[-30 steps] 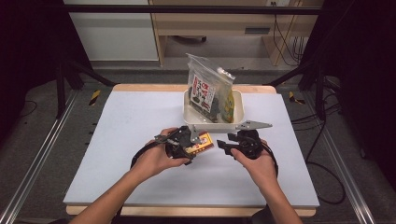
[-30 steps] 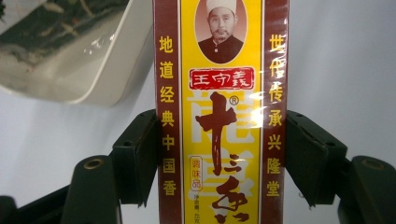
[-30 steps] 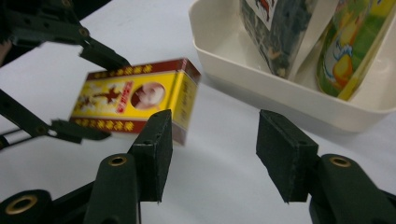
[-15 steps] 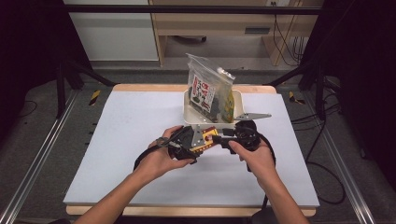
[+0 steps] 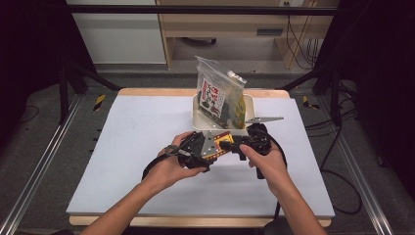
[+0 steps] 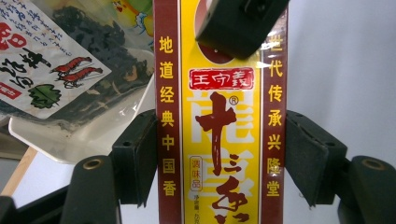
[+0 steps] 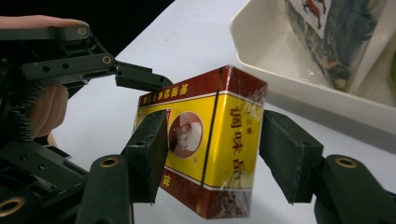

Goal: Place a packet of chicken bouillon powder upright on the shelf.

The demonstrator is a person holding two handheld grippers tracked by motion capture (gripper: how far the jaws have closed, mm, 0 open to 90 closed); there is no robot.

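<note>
Box (image 5: 219, 147) now between both grippers; right fingers (image 7: 149, 154) closed in.

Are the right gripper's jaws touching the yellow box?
Cannot tell. In the right gripper view the right gripper straddles the yellow box; the left pad seems against it, a sliver shows beside the right pad.

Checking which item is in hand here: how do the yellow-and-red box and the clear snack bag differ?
The box is small, rigid and opaque, held off the table between both grippers; the bag is larger, soft and see-through, showing dark contents. The box lies level, while the bag stands tilted in the white tray. Both carry red printed Chinese text.
</note>
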